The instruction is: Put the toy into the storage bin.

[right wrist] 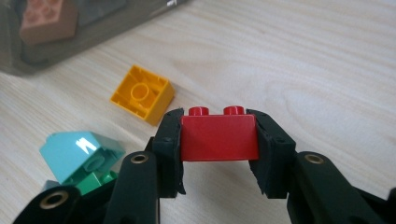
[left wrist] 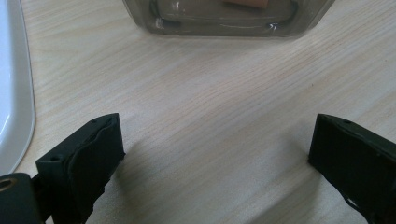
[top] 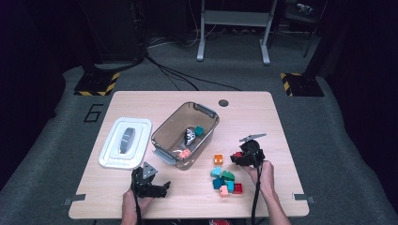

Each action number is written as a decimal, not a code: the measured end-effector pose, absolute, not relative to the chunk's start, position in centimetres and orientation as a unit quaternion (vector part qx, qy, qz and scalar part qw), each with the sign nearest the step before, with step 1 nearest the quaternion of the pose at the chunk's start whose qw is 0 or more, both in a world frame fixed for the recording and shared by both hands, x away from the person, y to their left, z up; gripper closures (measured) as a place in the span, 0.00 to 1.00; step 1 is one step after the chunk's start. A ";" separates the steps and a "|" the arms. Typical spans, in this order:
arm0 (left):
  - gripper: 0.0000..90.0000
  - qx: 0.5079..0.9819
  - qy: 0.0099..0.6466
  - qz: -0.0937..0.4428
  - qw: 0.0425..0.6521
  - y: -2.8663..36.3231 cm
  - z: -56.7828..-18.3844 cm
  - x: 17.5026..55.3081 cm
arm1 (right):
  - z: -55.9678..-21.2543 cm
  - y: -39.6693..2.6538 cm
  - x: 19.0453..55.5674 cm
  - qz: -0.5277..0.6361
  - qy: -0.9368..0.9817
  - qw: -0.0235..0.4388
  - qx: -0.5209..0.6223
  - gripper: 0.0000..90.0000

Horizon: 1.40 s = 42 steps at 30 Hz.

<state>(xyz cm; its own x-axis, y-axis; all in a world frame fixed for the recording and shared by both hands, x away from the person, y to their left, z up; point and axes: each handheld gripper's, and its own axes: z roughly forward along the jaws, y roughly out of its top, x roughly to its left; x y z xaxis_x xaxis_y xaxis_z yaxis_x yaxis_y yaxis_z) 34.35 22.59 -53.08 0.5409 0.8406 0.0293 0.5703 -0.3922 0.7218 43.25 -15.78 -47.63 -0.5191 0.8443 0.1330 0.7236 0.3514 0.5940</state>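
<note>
Right gripper view: red brick (right wrist: pixel 219 138) clamped | high view: hidden

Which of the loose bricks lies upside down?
The yellow brick, alone nearest the clear box: its hollow underside faces up, no studs showing.

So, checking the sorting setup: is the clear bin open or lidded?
Open. The clear bin has no cover on it; its white lid lies flat on the table beside it, and blocks show inside.
</note>
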 end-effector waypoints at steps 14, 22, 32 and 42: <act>0.03 0.810 0.435 0.200 0.338 22.6 -53.1 34.3 | -44.2 -14.9 44.4 0.327 0.812 0.117 0.468 0.65; 0.03 0.810 0.436 0.199 0.338 22.6 -53.1 34.3 | -42.5 -14.5 44.9 0.336 0.812 0.127 0.460 0.65; 0.04 0.810 0.435 0.198 0.338 22.6 -53.1 34.3 | -39.7 -13.7 45.8 0.352 0.807 0.138 0.453 0.65; 0.04 0.810 0.435 0.199 0.338 22.6 -53.1 34.3 | -36.9 -12.4 46.5 0.365 0.811 0.152 0.432 0.65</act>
